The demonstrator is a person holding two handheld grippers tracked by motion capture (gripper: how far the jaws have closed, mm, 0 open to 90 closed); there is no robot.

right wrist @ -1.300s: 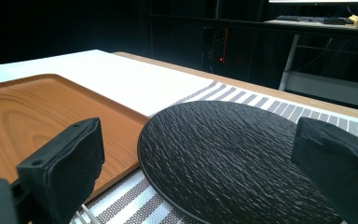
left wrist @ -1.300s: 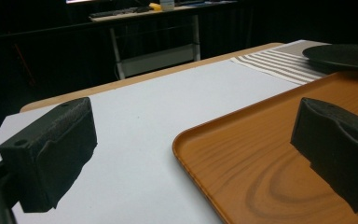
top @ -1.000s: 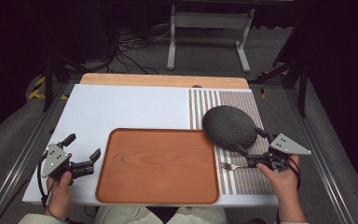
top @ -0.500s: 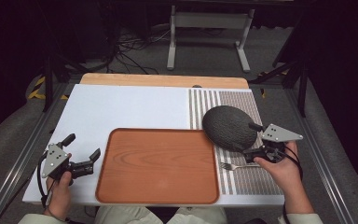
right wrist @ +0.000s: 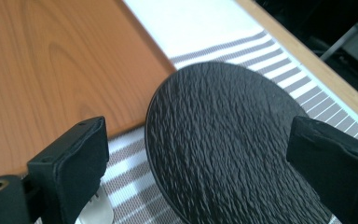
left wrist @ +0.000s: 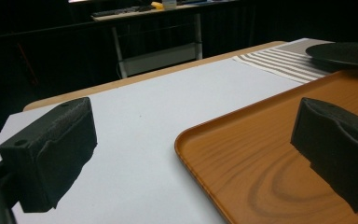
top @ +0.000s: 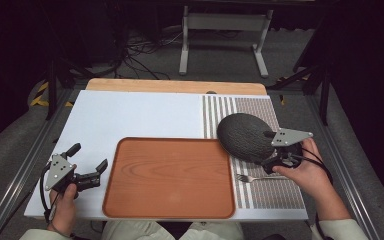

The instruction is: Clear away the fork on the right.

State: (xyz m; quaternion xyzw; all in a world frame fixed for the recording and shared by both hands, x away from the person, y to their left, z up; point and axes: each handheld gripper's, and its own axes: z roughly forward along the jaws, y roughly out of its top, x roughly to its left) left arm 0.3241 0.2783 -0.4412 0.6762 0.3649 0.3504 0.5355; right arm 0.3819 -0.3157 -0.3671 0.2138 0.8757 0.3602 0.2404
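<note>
The plate (top: 245,136) is lying on the striped mat (top: 275,190), right of frame centre, just beside the tray (top: 170,175). The right gripper (top: 269,150) is hovering over its rim, jaws wide open, holding nothing. Grasping remains outstanding. The left gripper (top: 87,165) is idling open at lower left.

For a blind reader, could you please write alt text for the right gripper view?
The right tool hangs open over a dark textured plate on a striped placemat. A wooden tray lies beside it.
</note>
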